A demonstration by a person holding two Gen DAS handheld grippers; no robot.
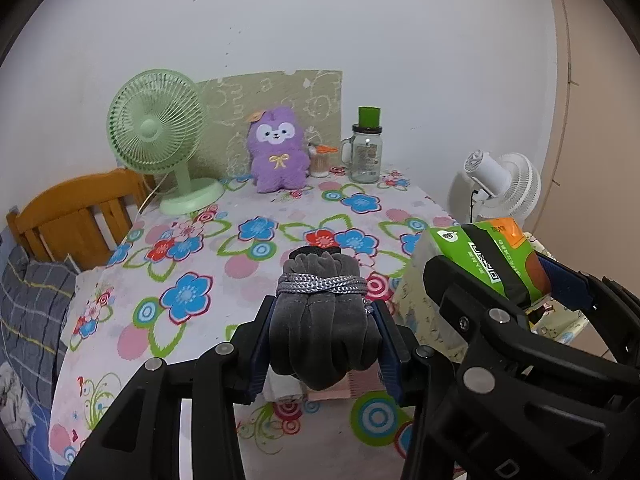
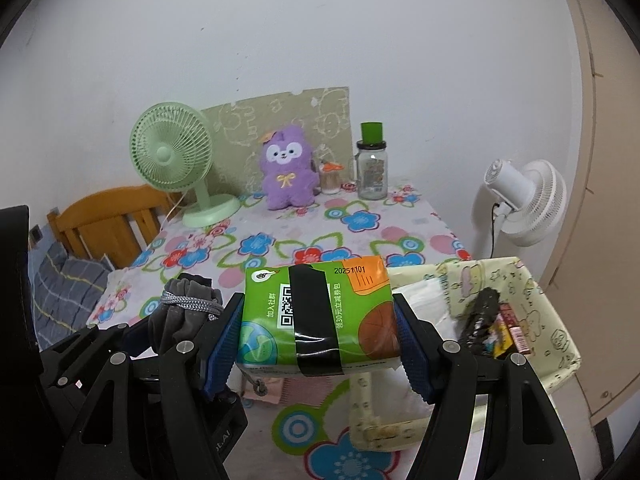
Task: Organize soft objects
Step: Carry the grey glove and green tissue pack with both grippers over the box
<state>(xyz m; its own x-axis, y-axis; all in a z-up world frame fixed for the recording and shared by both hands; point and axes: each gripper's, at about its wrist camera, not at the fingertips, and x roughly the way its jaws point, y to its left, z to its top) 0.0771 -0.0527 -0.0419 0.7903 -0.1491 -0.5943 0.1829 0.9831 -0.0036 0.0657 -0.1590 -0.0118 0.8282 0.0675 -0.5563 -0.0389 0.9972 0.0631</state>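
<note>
L gripper (image 1: 326,344) clamps a grey velvet drawstring pouch (image 1: 322,312), blue pads pressing both its sides, jaws abt a third open; pouch is lifted clear of the table (image 1: 200,248), over its near edge, w/ the tied neck & silver cord pointing away from the cam. R gripper (image 2: 318,340) grips a green tissue pack (image 2: 316,316) wrapped w/ a black tape band, pads tight on both short ends, jaws fairly wide; pack is also off the surface, above the near-right corner. The two grippers sit side by side, pouch just left of the pack.

Beside the pack, at the table's right edge, stands a pale yellow fabric bin (image 2: 532,300) w/ cartoon print; inside: white soft item & some dark/coloured small packets, can't tell what exactly. Under the grippers, on the near edge, smth pink & white shows, mostly hidden.

Along the far edge by the wall: green desk fan (image 1: 156,140) at far-left corner, purple plush toy (image 1: 278,148) mid, small toothpick holder (image 1: 320,162) touching-close to it, then glass jar w/ green lid (image 1: 366,148). White fan (image 2: 524,200) stands off the table, right side. Wooden headboard (image 1: 76,216) off the left edge.
</note>
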